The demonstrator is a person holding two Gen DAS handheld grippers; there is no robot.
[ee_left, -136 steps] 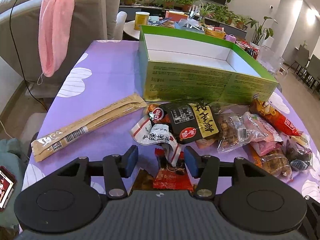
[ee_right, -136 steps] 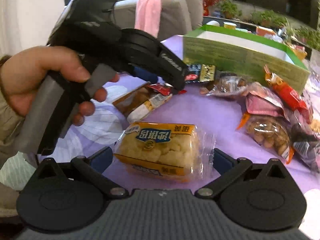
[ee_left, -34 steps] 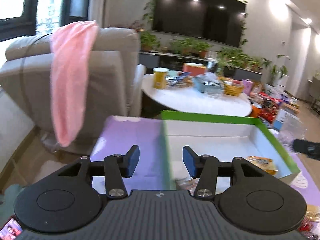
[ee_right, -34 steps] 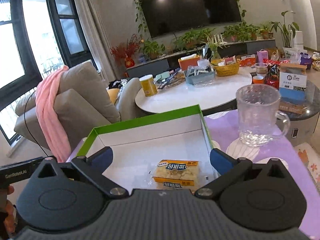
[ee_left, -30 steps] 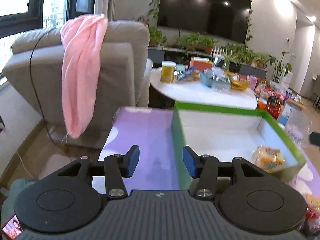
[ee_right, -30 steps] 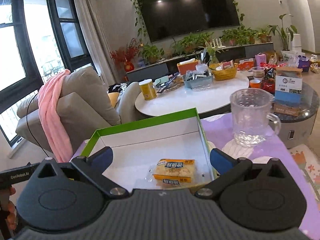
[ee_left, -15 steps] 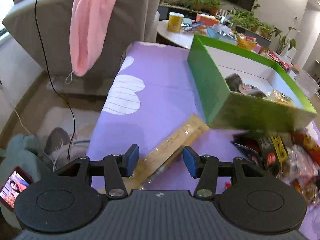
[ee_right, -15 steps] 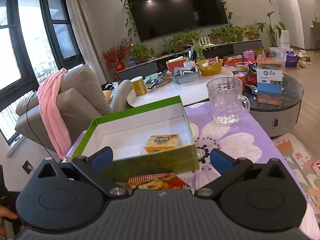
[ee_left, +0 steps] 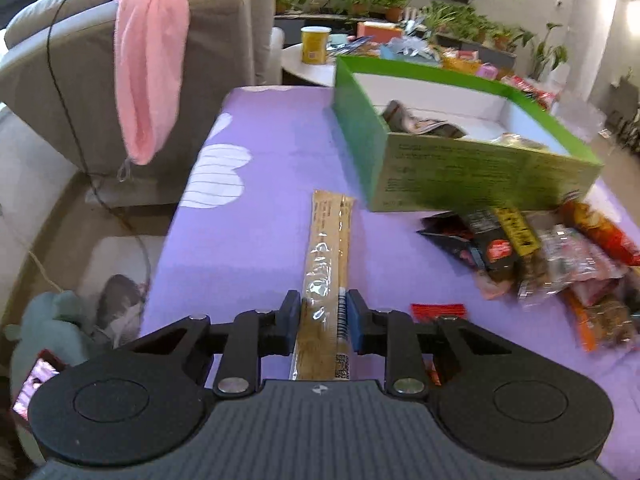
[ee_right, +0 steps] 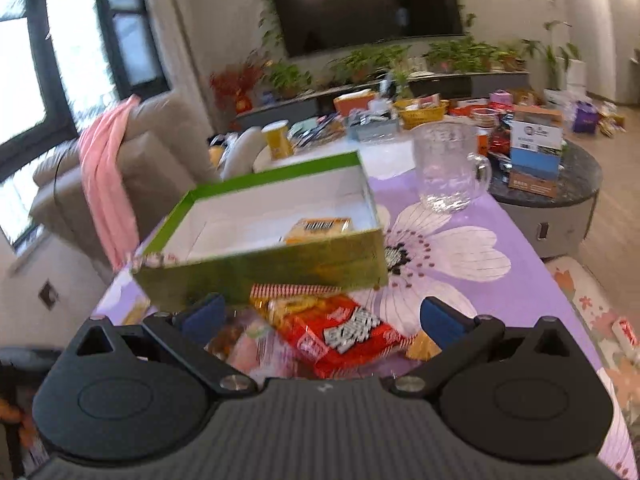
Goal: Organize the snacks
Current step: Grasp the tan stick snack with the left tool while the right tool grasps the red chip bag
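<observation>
A long tan snack packet (ee_left: pixel 328 248) lies on the purple tablecloth (ee_left: pixel 260 152), pointing away from me. My left gripper (ee_left: pixel 323 316) straddles its near end; the jaws are closing and both blue pads touch the packet's sides. Right of it stands the green box (ee_left: pixel 472 168) holding a few packets, with a pile of snacks (ee_left: pixel 552 256) in front. In the right wrist view, my right gripper (ee_right: pixel 322 316) hovers wide open over a red snack packet (ee_right: pixel 344 334), not touching it. Behind it, the green box (ee_right: pixel 280 268) holds a yellow cake packet (ee_right: pixel 320 227).
A small red packet (ee_left: pixel 438 311) lies just right of the left fingers. A glass mug (ee_right: pixel 446 168) stands on the cloth right of the box. A sofa with a pink towel (ee_left: pixel 148 60) is at the left, past the table's edge. A cluttered round white table (ee_right: pixel 384 148) stands behind.
The left gripper dropped from above the box to the long tan packet, and its jaws narrowed onto it. The right gripper backed away from the box and sank over the red packet, jaws unchanged.
</observation>
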